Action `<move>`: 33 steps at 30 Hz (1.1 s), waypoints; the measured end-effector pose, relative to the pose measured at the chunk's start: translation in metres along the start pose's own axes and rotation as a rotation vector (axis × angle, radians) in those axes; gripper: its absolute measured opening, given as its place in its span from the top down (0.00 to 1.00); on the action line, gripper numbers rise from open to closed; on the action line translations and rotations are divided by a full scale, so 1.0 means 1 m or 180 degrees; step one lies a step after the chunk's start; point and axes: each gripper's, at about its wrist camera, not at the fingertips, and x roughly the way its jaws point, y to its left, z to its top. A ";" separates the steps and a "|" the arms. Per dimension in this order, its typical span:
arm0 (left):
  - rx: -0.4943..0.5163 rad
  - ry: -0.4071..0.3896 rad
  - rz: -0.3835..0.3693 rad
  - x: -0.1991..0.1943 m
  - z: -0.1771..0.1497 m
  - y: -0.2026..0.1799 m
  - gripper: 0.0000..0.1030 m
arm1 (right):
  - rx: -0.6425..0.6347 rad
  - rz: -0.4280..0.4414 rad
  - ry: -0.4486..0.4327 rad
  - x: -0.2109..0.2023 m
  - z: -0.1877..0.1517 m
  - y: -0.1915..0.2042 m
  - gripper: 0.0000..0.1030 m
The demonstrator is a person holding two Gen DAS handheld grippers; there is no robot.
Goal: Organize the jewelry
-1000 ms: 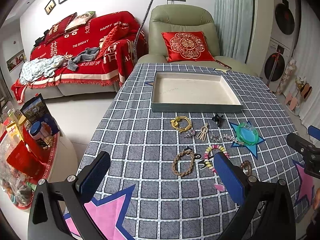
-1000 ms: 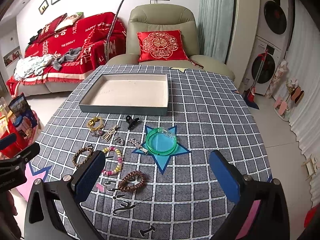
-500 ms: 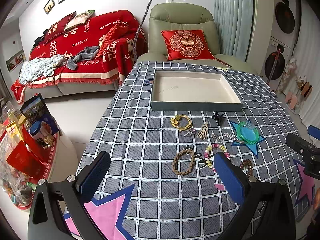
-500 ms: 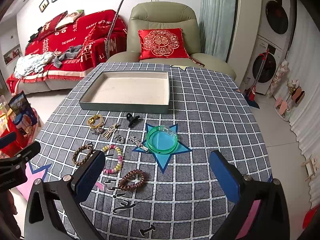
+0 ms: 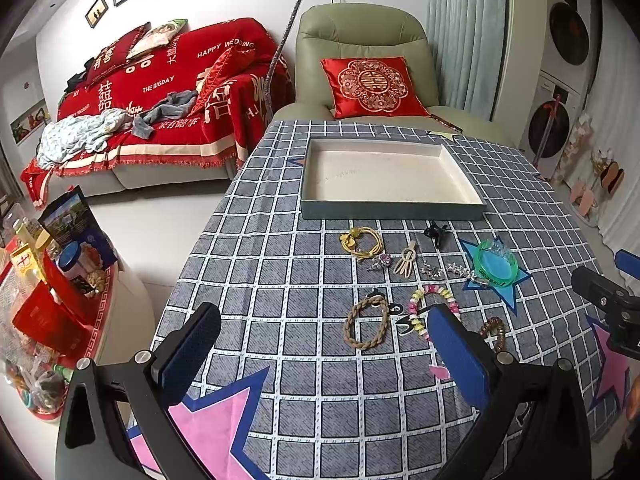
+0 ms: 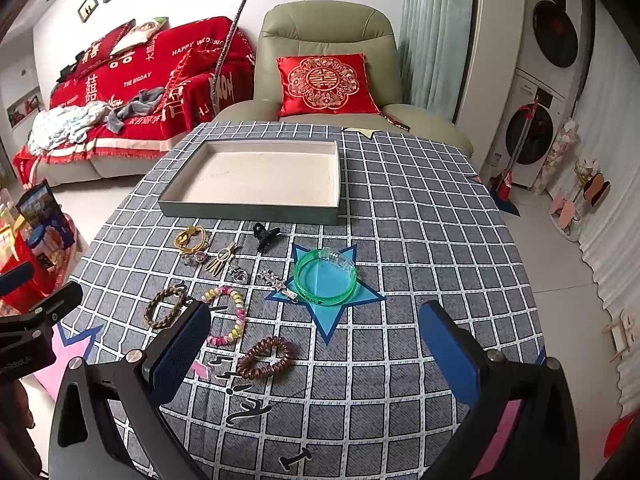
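Presently: tray (image 6: 248, 212) stood bare at the surface's far side, jewelry scattered before it. Right gripper (image 6: 316, 344) hovered with fingers wide apart, the brown coil bracelet (image 6: 266, 357) lying just ahead between them, nearest. Left gripper (image 5: 320, 356) likewise spread; braided bracelet (image 5: 366, 326) ahead. Green bangle (image 6: 325, 278) and bead bracelet (image 6: 230, 314) lay beyond, toward the tray.

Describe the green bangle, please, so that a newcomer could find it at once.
Start at the tray on the checked cloth; the jewelry lies scattered in front of it. At the right end of that scatter, the green bangle lies on a blue star. It alone is translucent green plastic.
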 end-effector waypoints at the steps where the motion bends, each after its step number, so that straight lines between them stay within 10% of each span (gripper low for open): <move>1: 0.0000 0.0004 0.0002 -0.001 0.002 0.000 0.00 | 0.0000 0.0001 0.0001 0.000 0.000 0.000 0.00; 25: 0.0086 0.0216 0.0006 0.015 0.006 -0.001 0.00 | 0.0046 -0.0013 0.0231 0.014 -0.001 -0.003 0.00; 33: 0.0215 0.0697 -0.0074 0.042 0.002 -0.001 0.00 | 0.0043 0.0178 0.0719 0.039 -0.005 -0.001 0.00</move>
